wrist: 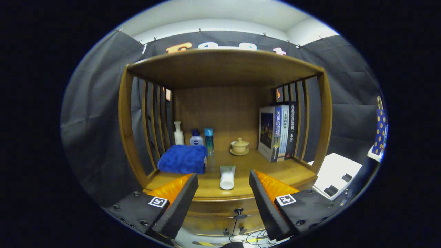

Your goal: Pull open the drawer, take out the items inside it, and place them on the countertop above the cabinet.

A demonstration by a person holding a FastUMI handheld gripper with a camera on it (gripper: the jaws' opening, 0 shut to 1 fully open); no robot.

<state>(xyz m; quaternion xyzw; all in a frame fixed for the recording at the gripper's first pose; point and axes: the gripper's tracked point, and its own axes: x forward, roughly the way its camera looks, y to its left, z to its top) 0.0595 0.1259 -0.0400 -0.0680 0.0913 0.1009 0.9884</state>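
My gripper (224, 186) is open, its fingers spread wide with nothing between them, held in front of a wooden cabinet. A white tube (227, 177) lies on the countertop (275, 170) just ahead, between the fingers, cap toward me. A folded blue towel (183, 159) rests on the countertop beyond the left finger. Below the countertop edge, the drawer front (220, 210) has a dark knob (238, 210) and looks pushed in. What is inside the drawer is hidden.
At the back of the countertop stand a white pump bottle (178, 133), a blue-capped bottle (196, 138), a teal bottle (208, 139) and a lidded tan cup on a saucer (239, 146). Books (275, 132) lean at the right. A white box (336, 175) sits right of the cabinet.
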